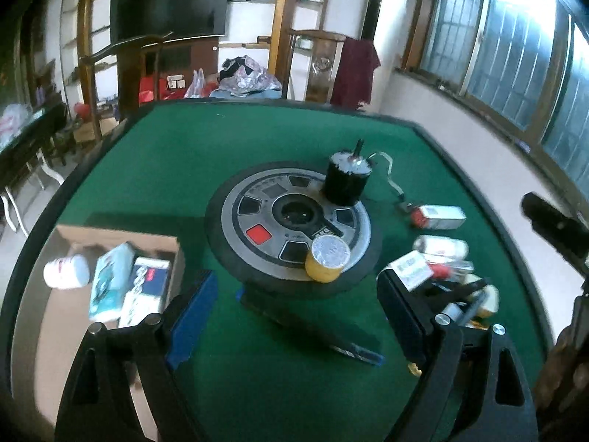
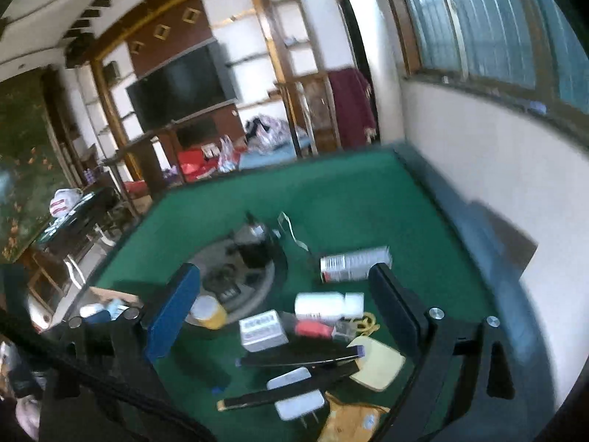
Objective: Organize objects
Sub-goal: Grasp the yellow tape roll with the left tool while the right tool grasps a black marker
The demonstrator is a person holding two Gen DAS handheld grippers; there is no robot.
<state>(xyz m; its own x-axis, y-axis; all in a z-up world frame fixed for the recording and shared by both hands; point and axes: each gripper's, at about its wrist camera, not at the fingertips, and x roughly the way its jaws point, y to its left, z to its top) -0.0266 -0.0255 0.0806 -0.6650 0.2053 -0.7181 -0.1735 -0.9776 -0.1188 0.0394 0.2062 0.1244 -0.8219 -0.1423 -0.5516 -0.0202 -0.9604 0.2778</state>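
Observation:
On the green table, a cardboard box at the left holds a white bottle, a teal packet and a blue-and-white packet. My left gripper is open and empty above a long black bar. A yellow can and a black cylinder stand on the round centre console. My right gripper is open and empty over a pile: white bottle, small white box, red item, black bars, white charger, pale yellow pad.
A white-and-red box and a ribbon cable lie further back. An orange packet lies near the front edge. Chairs stand beyond the far edge. The wall and windows run along the right side.

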